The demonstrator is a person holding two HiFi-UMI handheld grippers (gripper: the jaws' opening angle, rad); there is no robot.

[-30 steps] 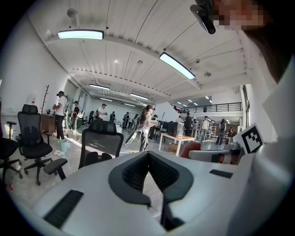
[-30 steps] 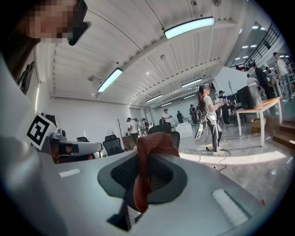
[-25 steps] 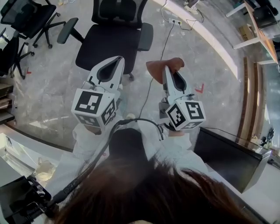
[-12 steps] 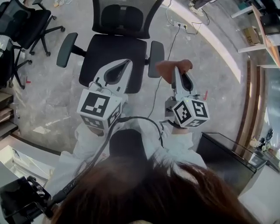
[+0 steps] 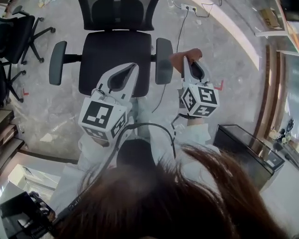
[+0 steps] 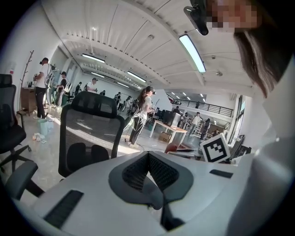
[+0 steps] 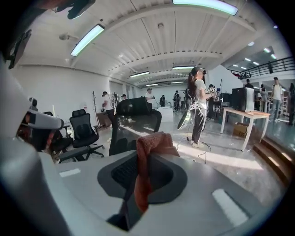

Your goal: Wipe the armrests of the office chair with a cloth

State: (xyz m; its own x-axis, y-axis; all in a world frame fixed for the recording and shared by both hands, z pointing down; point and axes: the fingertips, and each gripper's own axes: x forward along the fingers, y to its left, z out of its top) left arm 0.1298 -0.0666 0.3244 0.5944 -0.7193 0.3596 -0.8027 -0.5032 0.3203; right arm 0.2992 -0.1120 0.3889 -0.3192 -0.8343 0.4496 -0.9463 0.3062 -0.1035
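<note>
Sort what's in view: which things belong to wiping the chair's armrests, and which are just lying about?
Job: office chair; its armrests; reddish cloth, clamped in the right tool; left tool, shut and empty.
Lying about: spare chairs; power strip and its cable; cardboard box; black cabinet.
</note>
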